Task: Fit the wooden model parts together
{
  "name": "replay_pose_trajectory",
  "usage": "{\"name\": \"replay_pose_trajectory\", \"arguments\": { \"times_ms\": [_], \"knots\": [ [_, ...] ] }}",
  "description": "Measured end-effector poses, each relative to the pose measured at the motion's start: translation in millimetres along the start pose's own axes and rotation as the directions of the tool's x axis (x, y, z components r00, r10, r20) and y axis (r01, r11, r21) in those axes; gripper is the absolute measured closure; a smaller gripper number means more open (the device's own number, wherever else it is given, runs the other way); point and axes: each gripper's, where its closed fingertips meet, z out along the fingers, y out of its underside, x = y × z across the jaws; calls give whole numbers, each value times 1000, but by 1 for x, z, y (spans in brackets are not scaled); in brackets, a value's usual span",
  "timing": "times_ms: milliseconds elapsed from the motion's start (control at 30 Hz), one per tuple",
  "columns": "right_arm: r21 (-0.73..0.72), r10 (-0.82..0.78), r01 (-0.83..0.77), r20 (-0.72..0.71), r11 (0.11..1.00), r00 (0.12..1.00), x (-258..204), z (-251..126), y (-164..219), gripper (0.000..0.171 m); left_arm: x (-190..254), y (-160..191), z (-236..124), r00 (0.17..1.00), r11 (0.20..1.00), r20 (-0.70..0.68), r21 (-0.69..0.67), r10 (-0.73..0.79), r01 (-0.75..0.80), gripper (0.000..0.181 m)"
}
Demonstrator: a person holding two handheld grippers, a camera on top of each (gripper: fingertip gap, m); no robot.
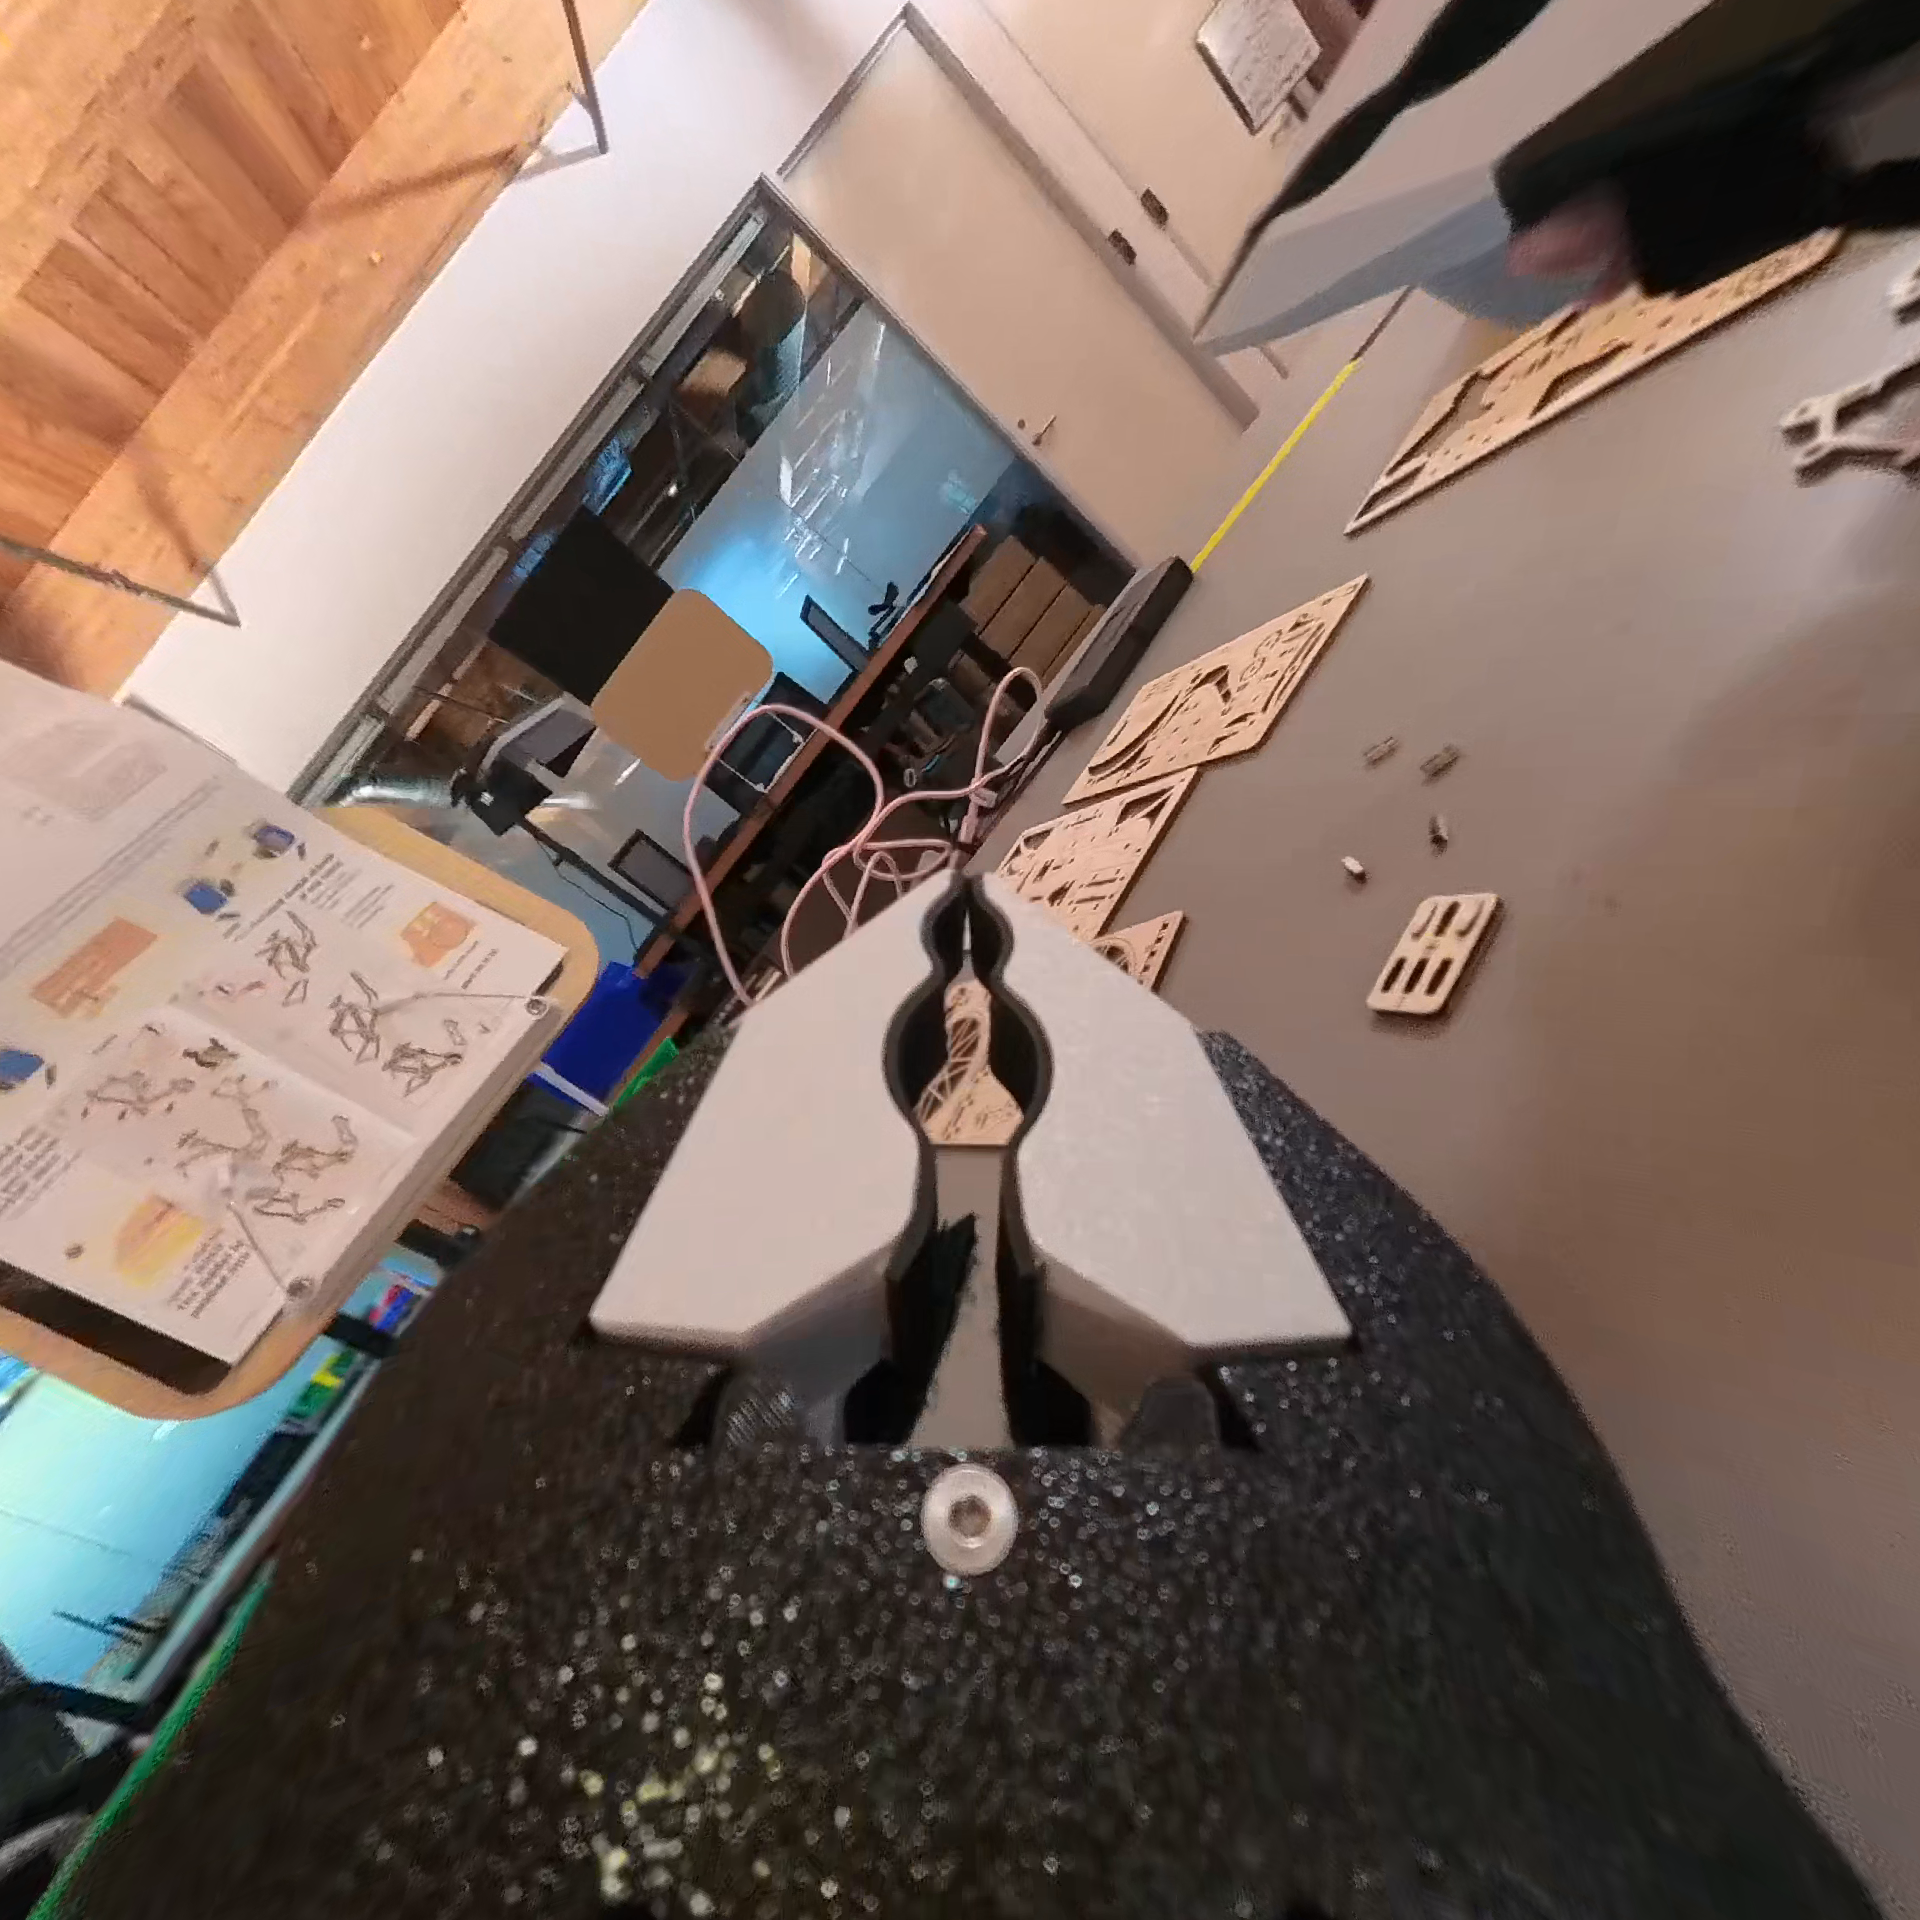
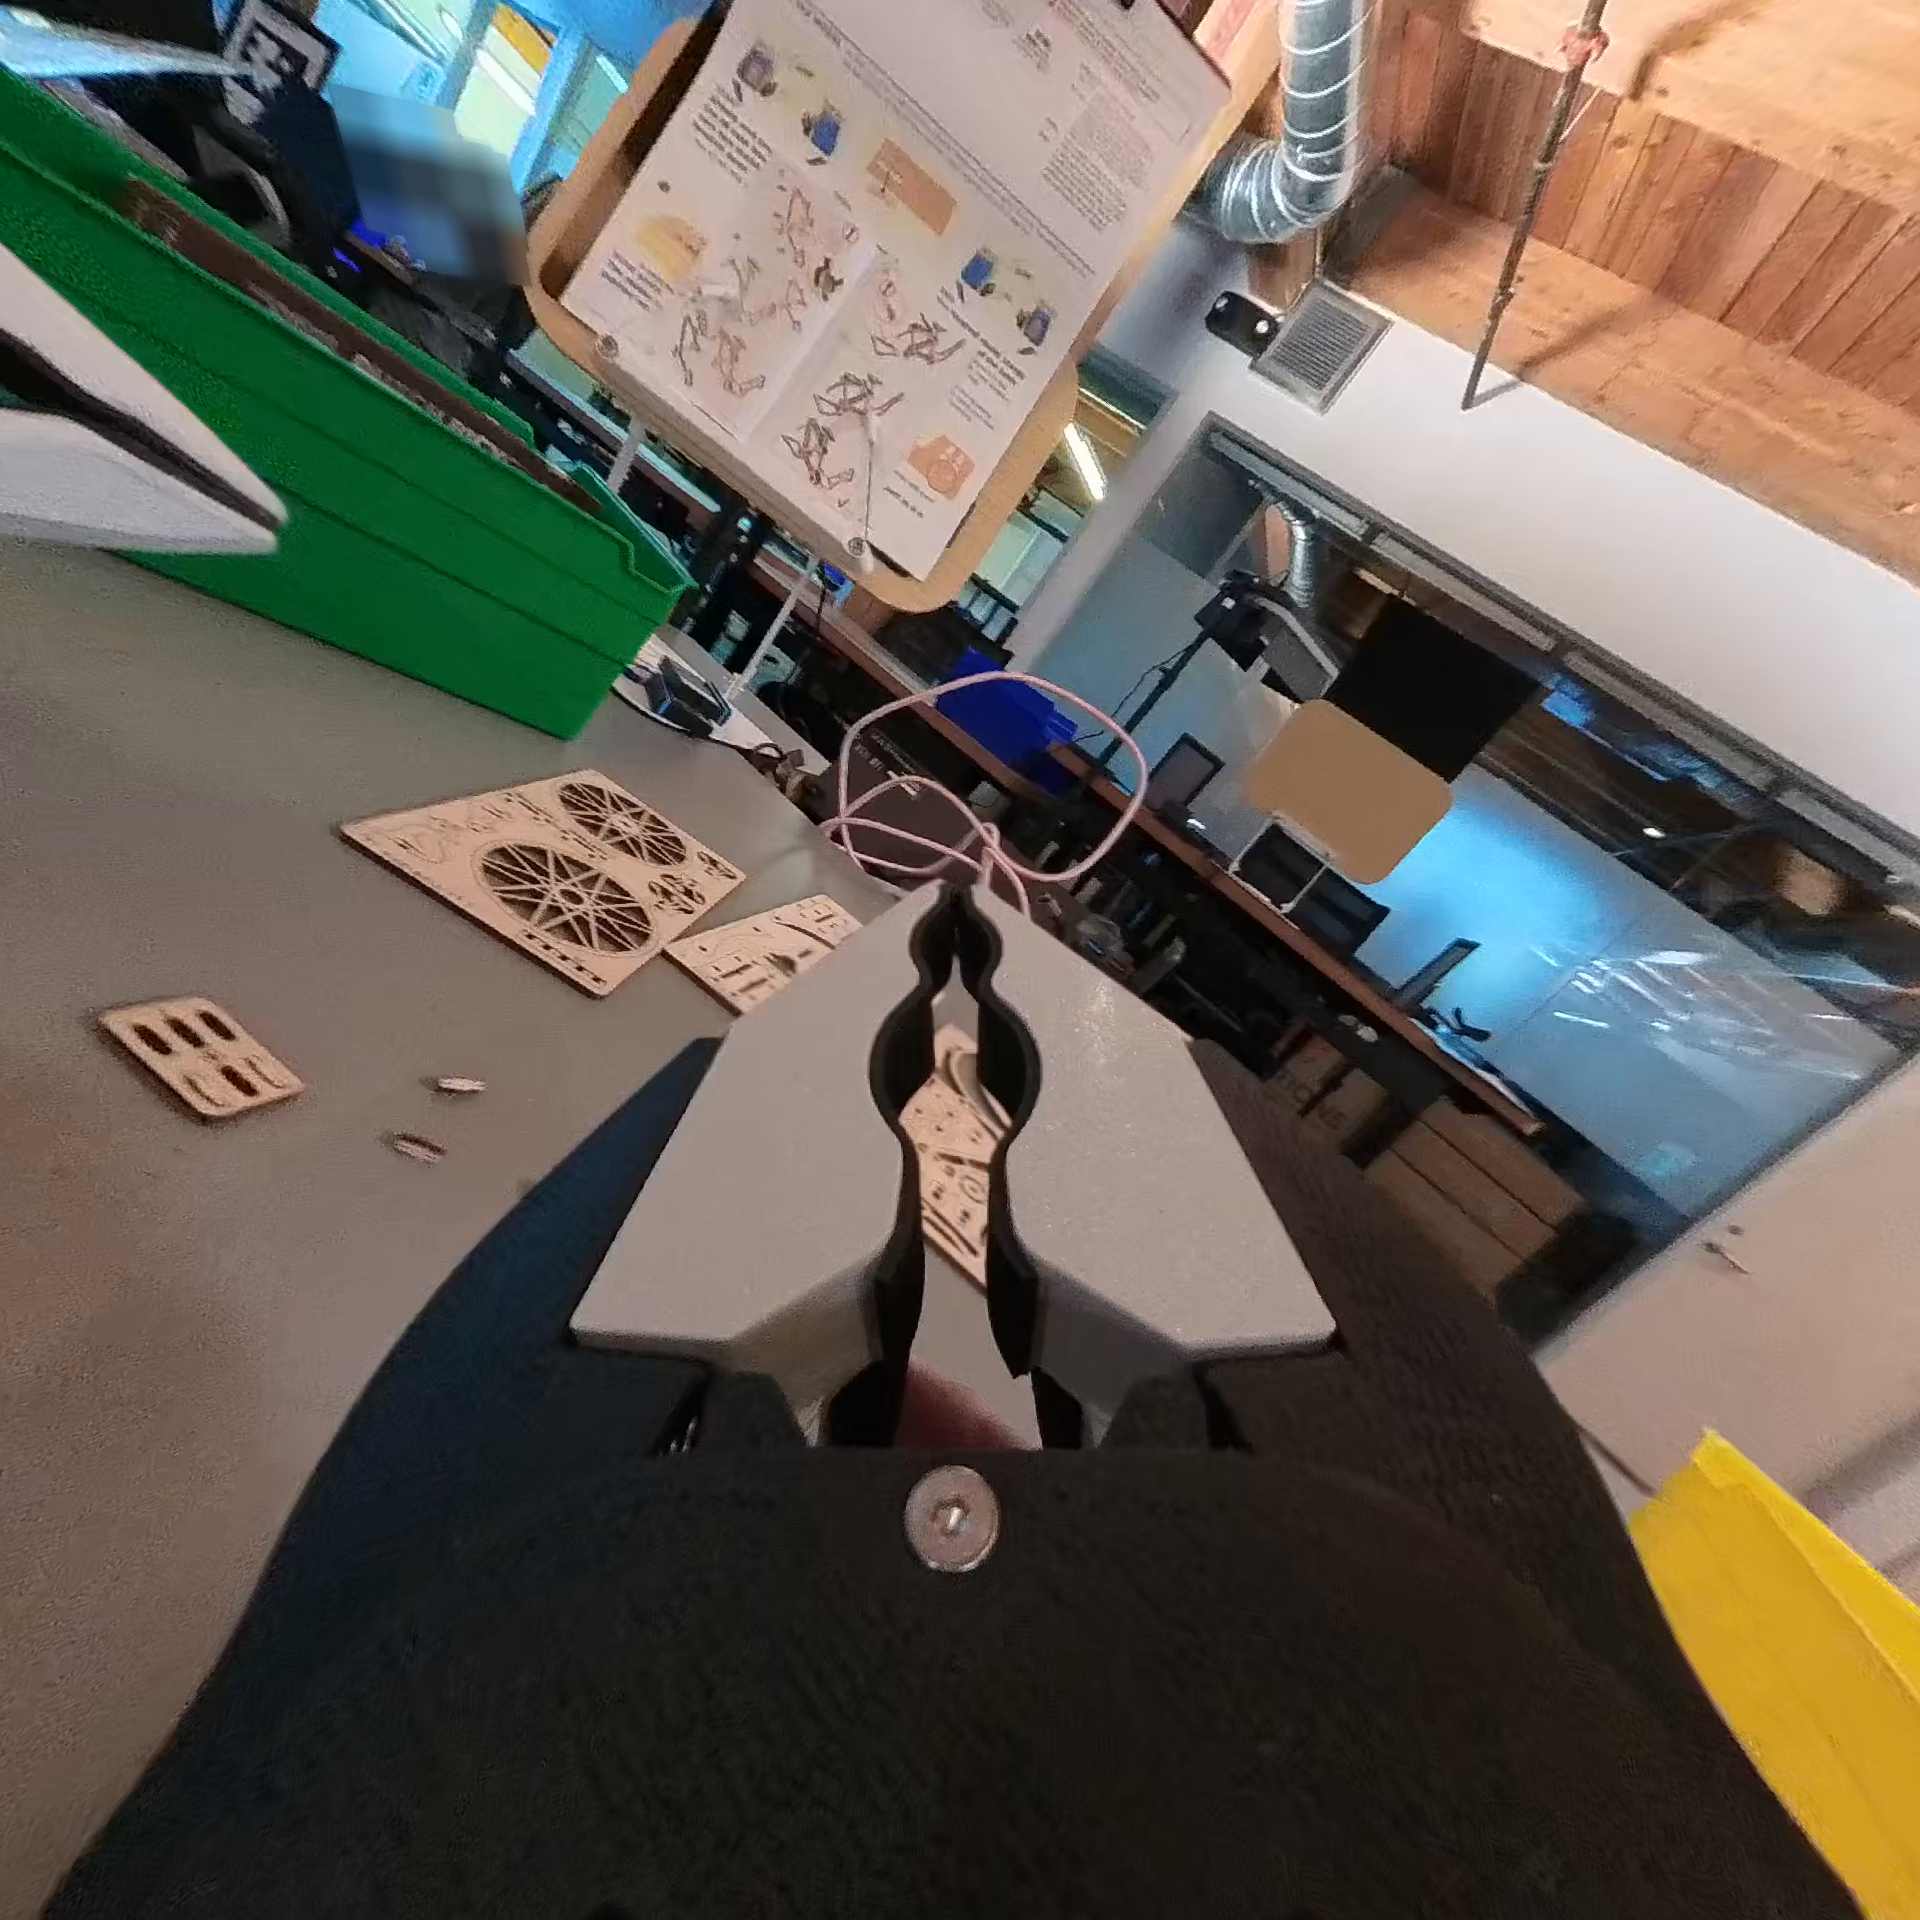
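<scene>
Laser-cut wooden sheets lie on the grey table (image 1: 1662, 935): one with wheel cut-outs (image 2: 551, 873), others at the table's far edge (image 1: 1236, 686) (image 1: 1590, 374). A small slotted wooden piece (image 1: 1434, 951) (image 2: 197, 1055) lies apart, with a few tiny wooden pegs (image 1: 1439, 764) (image 2: 457, 1086) near it. My left gripper (image 1: 966, 894) is shut and empty, tilted above the table. My right gripper (image 2: 961, 899) is shut and empty too, above a sheet (image 2: 956, 1153) seen through the gap in its jaws. The right gripper also shows blurred at the top right of the left wrist view (image 1: 1714, 187).
A clipboard with an instruction sheet (image 2: 862, 281) (image 1: 208, 1018) hangs over the table's far side. Green bins (image 2: 364, 499) stand at the back left. A pink cable (image 2: 987, 790) loops at the far edge. A yellow object (image 2: 1808, 1683) is at the near right. The left gripper's tips are roughly 15 cm from the right gripper's. About 10 cm separates my left fingertips from the small slotted wooden piece (image 2: 197, 1055).
</scene>
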Motion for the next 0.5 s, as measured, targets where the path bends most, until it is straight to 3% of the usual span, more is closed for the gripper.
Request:
{"name": "replay_pose_trajectory", "arguments": {
  "times_ms": [233, 500],
  "knots": [
    [29, -161, 161, -30, 986, 987, -11, 4, -7, 171, 7, -2, 8, 990, 990, 3, -10, 141, -141, 181],
    [12, -165, 166, -12, 986, 986, -15, 4, -2, 171, 17, -17, 5, 996, 995, -88, 104, 19, -9, 181]
  ]
}}
